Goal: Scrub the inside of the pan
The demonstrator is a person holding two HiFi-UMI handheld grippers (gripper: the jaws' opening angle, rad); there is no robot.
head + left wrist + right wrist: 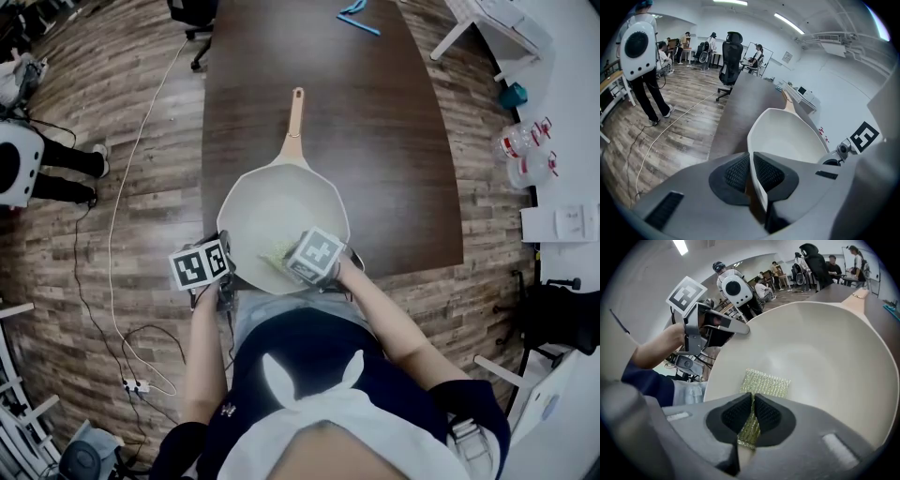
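Your left gripper [751, 172] is clamped on the near rim of the cream pan [281, 206]. The pan sits on the dark table [394, 141], handle pointing away from you. Your right gripper [752, 416] pinches a gold mesh scouring pad [768, 383], which lies inside the pan against its near wall.

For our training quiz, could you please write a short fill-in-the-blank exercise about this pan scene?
1. The left gripper is shut on the ____ of the pan.
2. The right gripper holds the scouring pad inside the ____.
3. The handle points ____ from the person.
Missing words: rim; pan; away.
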